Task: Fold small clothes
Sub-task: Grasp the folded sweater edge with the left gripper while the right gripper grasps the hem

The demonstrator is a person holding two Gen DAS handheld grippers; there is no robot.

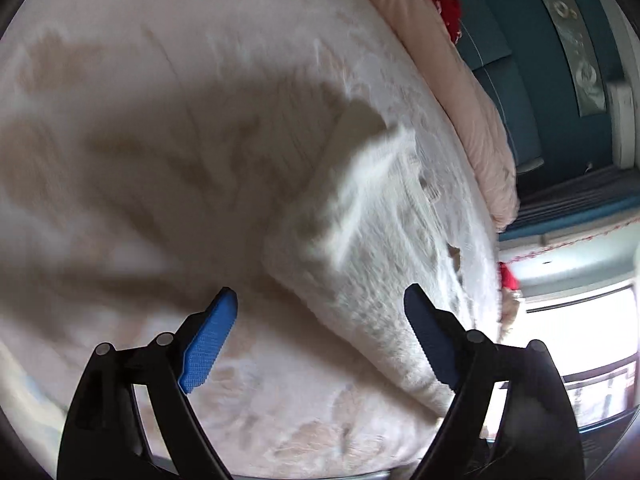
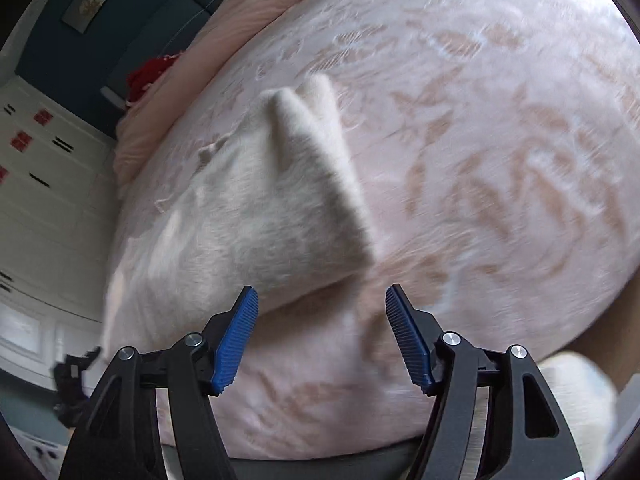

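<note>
Blue ribbed pads line both tools, and both sets of jaws stand released, spread wide with nothing between them. In the left wrist view the left gripper [image 1: 320,336] sits at the bottom centre, its right finger close to the edge of a white fuzzy garment [image 1: 360,240] that runs from centre to lower right. In the right wrist view the right gripper [image 2: 322,336] hovers just below the same garment [image 2: 260,216], which lies left of centre with a raised fold. Beneath is a pink patterned bedspread [image 2: 480,160]. A pale pink quilt [image 1: 472,92] bunches at the upper right in the left view, against a dark teal headboard [image 1: 520,60].
</note>
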